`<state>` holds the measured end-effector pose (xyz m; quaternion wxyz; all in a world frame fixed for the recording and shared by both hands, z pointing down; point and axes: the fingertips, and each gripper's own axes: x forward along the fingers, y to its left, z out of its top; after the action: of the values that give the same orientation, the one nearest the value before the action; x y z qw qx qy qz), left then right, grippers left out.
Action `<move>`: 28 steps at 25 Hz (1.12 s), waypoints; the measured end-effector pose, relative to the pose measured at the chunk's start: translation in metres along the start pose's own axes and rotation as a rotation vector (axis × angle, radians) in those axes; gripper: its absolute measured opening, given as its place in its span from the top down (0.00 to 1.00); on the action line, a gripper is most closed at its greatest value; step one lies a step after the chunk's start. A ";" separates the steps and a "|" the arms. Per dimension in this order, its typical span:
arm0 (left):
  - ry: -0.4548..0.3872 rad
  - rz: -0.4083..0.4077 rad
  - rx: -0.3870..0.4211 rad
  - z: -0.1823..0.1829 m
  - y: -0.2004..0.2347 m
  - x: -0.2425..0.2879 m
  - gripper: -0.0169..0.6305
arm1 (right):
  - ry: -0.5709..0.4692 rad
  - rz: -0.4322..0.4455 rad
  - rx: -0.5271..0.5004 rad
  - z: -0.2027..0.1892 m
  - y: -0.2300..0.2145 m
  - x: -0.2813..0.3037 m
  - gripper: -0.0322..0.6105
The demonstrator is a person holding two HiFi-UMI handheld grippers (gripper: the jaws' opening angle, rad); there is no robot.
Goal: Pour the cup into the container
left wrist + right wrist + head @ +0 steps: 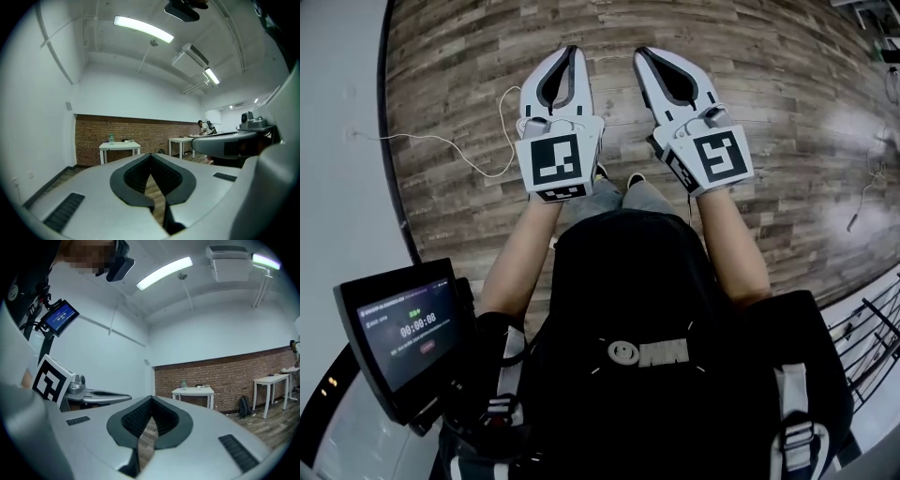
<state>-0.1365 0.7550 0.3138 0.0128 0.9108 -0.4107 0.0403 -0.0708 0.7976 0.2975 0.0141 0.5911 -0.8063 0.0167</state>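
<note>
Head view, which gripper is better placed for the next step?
Neither side wins: the left gripper and right gripper sit side by side over the floor, both shut and empty, nothing to pour in sight.

Left tool (pixel 572 51) closed, empty, right tool (pixel 641 52) closed, empty, both forearms (pixel 521 251) outstretched

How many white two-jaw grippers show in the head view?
2. The left white two-jaw gripper is at upper centre-left, the right white two-jaw gripper just beside it; both shut, empty, above the wood-plank floor. None hidden.
</note>
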 end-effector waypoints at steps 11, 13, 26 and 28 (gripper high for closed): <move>0.024 0.001 0.000 -0.007 0.010 0.045 0.97 | 0.017 0.026 -0.025 -0.007 -0.028 0.032 0.95; 0.026 0.003 0.011 -0.006 0.005 0.058 0.97 | 0.009 0.023 -0.018 -0.008 -0.043 0.034 0.95; 0.039 0.000 0.063 0.019 -0.024 0.146 0.97 | -0.026 0.003 0.054 -0.004 -0.152 0.056 0.95; 0.045 -0.001 0.058 0.017 -0.022 0.151 0.97 | -0.022 0.009 0.053 -0.005 -0.154 0.062 0.95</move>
<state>-0.0194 0.6552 0.3095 -0.0042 0.9098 -0.4086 0.0725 0.0577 0.6925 0.3065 -0.0103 0.5879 -0.8083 0.0317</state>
